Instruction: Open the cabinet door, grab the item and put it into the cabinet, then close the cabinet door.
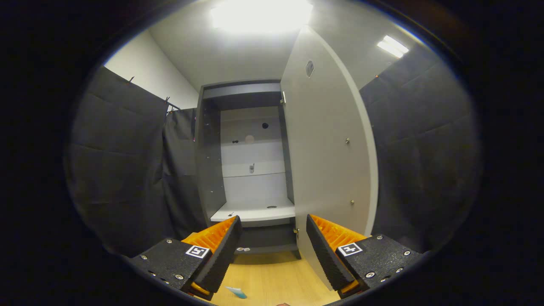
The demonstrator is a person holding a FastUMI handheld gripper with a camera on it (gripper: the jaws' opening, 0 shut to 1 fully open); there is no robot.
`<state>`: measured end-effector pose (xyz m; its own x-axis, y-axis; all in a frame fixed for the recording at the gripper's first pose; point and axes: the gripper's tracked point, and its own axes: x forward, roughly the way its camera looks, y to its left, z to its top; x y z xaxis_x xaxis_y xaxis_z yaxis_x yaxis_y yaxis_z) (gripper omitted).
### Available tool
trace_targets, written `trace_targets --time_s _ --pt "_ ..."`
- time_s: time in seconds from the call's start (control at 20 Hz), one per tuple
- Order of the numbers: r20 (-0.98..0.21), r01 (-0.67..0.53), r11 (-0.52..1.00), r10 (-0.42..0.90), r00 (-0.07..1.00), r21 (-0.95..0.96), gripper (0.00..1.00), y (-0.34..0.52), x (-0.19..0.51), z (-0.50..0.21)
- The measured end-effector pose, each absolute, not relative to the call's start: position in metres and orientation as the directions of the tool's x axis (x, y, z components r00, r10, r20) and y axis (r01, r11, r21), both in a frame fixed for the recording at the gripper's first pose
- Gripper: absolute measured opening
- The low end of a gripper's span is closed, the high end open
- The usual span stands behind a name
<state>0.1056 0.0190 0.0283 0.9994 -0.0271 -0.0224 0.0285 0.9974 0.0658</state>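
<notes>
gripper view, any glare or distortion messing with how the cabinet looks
Gripper view: the ceiling light is blown out to white glare; fisheye bends the open cabinet door into a curve; the cabinet interior is evenly lit and readable, small items on its shelves too tiny to identify; the hand-held gripper, fingers open, stays sharp.

I see wooden floor [276,276], lower centre; a small blue-white item [236,291] lies on it; cabinet [212,170] stands there.
</notes>
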Motion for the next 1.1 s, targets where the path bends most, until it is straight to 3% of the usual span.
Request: trace_targets --time_s 0.5,1.1 --pt "-0.222 -0.106 0.991 0.123 0.967 0.085 0.94 0.108 0.141 -0.118" --pt "-0.463 -0.110 0.993 0.122 0.878 0.052 0.94 0.145 0.147 -0.265"
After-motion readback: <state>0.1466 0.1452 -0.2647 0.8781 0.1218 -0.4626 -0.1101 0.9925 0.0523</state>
